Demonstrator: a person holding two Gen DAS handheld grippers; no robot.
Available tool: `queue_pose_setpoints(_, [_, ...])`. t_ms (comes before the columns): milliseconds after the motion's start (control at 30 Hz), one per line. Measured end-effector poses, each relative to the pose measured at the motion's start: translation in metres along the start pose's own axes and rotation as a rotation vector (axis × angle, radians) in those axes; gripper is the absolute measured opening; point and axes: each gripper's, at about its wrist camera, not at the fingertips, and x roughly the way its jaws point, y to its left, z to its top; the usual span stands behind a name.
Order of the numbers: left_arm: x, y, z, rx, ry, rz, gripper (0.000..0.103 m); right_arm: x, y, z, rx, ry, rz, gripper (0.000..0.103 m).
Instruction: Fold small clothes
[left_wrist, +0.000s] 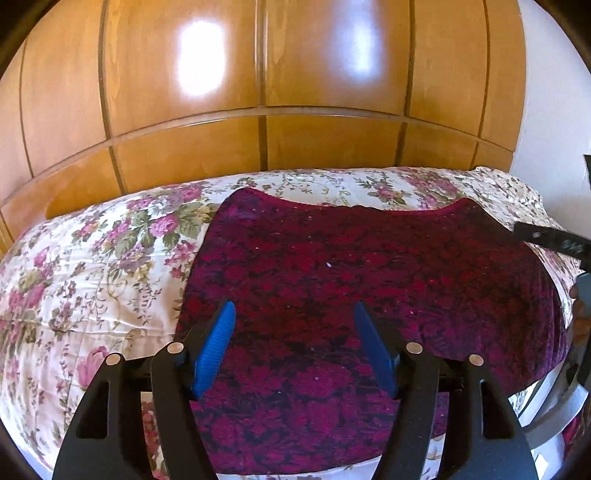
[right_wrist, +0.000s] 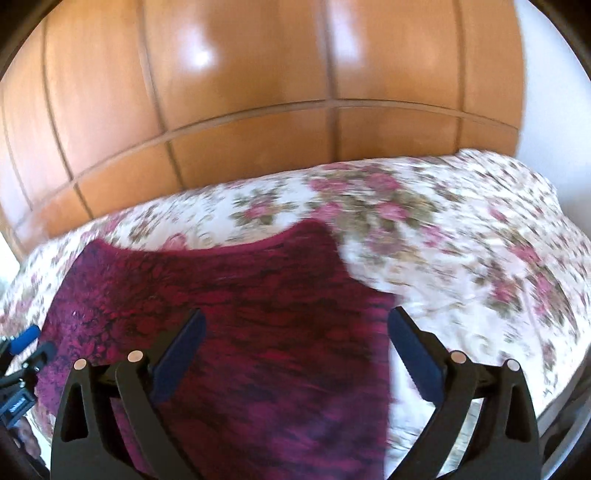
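Behind the bed, a tall wooden wardrobe (left_wrist: 258, 92) fills the wall. Floral bedspread (left_wrist: 92, 258) covers the mattress, and on it the dark red patterned garment (left_wrist: 351, 277) lies spread flat. Left gripper (left_wrist: 295, 314) hangs above the cloth, jaws apart, nothing between them. Right gripper (right_wrist: 295, 321) at the garment's right edge, jaws wide, gripping nothing.

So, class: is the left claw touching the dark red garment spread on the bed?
Cannot tell. In the left wrist view the left claw stands open over the dark red garment, nothing pinched, but no plain gap or contact shows.
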Motion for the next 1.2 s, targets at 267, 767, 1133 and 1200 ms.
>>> queue_pose_setpoints(267, [0.007,-0.008,-0.002,0.002,0.022,-0.045,0.066,-0.002,-0.074,-0.030,0.207,0.128,0.119,0.100])
queue_pose_setpoints(767, [0.034,-0.003,-0.006,-0.051,0.094,-0.170,0.066,0.019,-0.077,-0.072,0.367,0.275,0.472,0.069])
queue_pose_setpoints(1133, [0.040,0.027,-0.004,-0.191,0.117,-0.326,0.066,-0.036,-0.027,-0.021,0.315,0.145,0.620,0.037])
queue_pose_setpoints(1200, [0.041,0.031,-0.004,-0.214,0.120,-0.350,0.066,-0.044,-0.002,-0.006,0.277,0.114,0.674,0.034])
